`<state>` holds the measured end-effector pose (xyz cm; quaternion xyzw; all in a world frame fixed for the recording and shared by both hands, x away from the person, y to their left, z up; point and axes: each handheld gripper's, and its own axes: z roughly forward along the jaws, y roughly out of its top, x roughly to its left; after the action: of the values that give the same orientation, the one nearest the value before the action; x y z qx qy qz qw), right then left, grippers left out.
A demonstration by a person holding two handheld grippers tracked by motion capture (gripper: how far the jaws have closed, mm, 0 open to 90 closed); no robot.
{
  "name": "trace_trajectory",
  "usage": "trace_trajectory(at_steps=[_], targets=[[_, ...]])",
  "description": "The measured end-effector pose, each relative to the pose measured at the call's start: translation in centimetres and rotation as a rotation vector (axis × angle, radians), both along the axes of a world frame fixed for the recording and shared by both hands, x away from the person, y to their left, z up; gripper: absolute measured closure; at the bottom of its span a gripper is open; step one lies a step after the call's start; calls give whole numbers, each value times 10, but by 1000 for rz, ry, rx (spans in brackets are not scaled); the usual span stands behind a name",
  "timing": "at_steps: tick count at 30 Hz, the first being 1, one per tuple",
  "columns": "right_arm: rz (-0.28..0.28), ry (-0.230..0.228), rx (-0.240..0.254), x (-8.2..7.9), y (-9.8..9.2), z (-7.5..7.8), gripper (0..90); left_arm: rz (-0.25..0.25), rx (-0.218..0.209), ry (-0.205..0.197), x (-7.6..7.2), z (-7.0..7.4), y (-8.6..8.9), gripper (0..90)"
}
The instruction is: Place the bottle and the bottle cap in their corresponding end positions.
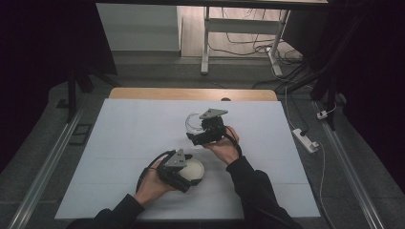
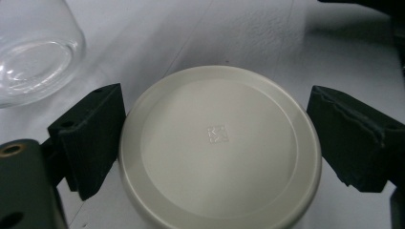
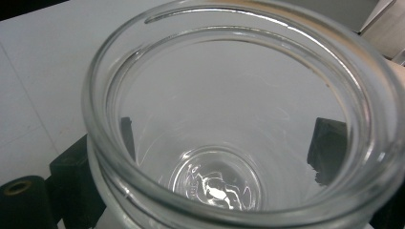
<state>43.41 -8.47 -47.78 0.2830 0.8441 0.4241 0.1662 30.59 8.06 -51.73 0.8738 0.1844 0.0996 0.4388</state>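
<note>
**Jar held steady, lid being bracketed**

Near the lower middle of the high view, you are setting your left gripper (image 1: 184, 172) around the white lid (image 1: 193, 170), which is lying flat on the white table cover (image 1: 124, 143). Its 2 jaws are standing wide, 1 on each side of the lid (image 2: 217, 148); the left jaw looks to be touching the rim, the right one is sitting just clear. Above it, right of center, your right gripper (image 1: 206, 128) is clamping the glass jar (image 1: 192, 121) around its body, mouth (image 3: 239, 109) facing the camera, probably so the opening is waiting for the lid. Nothing is lying between lid and jar; past the table's far edge, a desk frame (image 1: 206, 43) and floor cables (image 1: 296, 71) are staying well clear.
</note>
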Motion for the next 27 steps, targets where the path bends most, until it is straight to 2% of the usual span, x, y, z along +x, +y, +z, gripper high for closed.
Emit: trace_trajectory(at_steps=[14,27], targets=[[-24,0,-13,22,7,-12,67,12,55,11,9,-14,-9,91],[-13,3,-40,25,14,-24,66,25,91,30,14,-19,-11,90]])
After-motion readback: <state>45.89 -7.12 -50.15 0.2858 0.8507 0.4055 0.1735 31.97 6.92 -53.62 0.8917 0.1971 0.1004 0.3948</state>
